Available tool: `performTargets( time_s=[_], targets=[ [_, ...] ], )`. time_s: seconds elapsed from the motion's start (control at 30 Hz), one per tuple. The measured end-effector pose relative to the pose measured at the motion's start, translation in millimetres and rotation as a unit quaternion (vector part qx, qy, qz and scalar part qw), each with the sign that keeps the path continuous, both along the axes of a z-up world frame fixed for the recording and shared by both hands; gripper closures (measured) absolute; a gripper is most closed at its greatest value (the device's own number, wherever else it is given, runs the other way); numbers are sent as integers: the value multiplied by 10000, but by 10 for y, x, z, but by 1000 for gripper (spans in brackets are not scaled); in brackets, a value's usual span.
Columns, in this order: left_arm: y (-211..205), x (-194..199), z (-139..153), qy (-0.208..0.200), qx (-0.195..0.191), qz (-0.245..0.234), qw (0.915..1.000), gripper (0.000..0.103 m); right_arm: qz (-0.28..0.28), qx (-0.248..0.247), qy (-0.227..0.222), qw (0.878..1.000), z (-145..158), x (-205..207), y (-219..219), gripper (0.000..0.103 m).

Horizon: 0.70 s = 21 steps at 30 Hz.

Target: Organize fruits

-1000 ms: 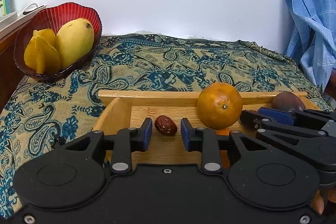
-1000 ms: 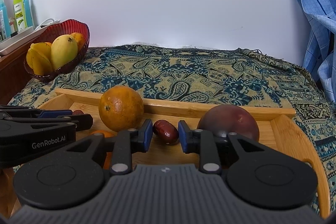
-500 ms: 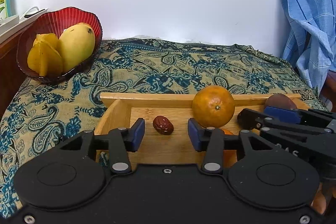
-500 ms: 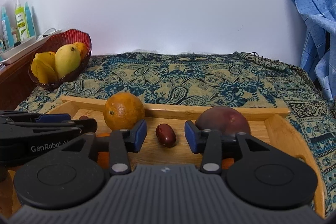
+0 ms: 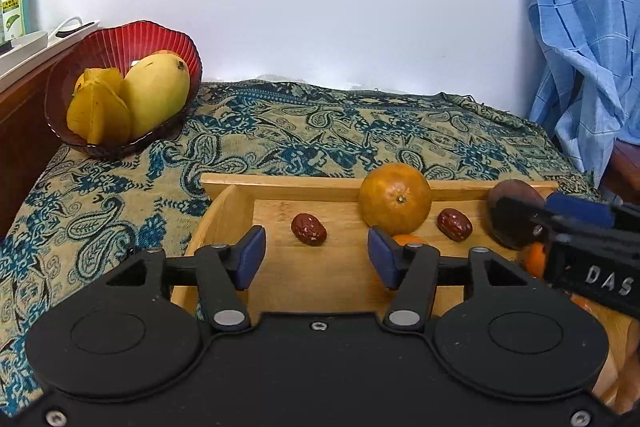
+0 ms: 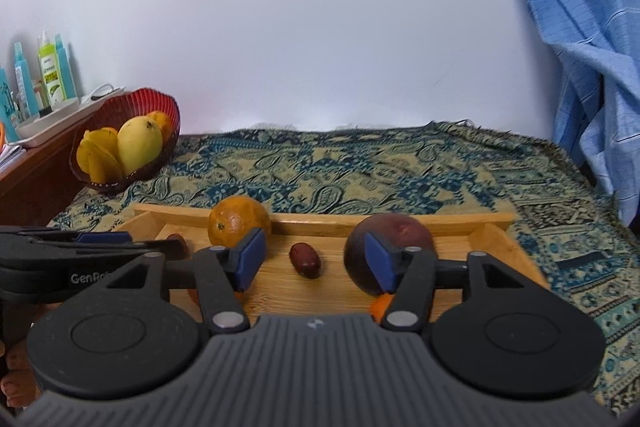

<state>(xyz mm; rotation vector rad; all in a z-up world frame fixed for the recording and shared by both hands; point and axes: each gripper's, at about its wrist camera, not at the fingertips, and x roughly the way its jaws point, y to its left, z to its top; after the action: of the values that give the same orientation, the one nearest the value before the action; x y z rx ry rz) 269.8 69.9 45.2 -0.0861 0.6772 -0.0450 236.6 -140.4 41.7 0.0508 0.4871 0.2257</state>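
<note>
**Both grippers released over the tray, one date in front of each**

Left gripper: jaws apart, nothing gripped; they have just been opening. It angles down over the near-left part of the wooden tray. The left date lies on the tray floor just past the blue pads, lined up with the gap, pads clear of it.

Right gripper: jaws also spread and holding nothing, likewise just been opening, and wider than the left. It tilts down more shallowly over the tray middle. The right date lies loose on the wood just ahead of the gap, touching neither pad. From the left wrist view the right gripper reaches in from the right edge, side by side with the left one.

Behind the pads, partly hidden: small orange fruits, low in the tray.

Farther in: the orange sits against the tray's far wall between the two dates. The dark purple fruit sits right of the right date, partly behind the right gripper's right pad.

The tray rests on a paisley cloth over the tabletop. Far left on the cloth: red bowl with a mango and a starfruit. Bottles stand on a ledge beyond it; blue checked fabric hangs at far right.
</note>
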Motion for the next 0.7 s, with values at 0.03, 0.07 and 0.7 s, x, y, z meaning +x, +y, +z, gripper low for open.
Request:
performTargets(
  time_s=[0.03,0.07,0.7],
  targets=[
    [-3,-28,14,-16,15,6,10000,45,-38,-10,-53,10000,18,-27,-24,26],
    [-5,-57,28,-43,33,12,10000,43,-58,-18,-91,9999,34,-52,-43,24],
    [-161,-566,257,-451,367,-148,9982,21,-183,47,-400,9990,-15,-582,-304,8]
  ],
)
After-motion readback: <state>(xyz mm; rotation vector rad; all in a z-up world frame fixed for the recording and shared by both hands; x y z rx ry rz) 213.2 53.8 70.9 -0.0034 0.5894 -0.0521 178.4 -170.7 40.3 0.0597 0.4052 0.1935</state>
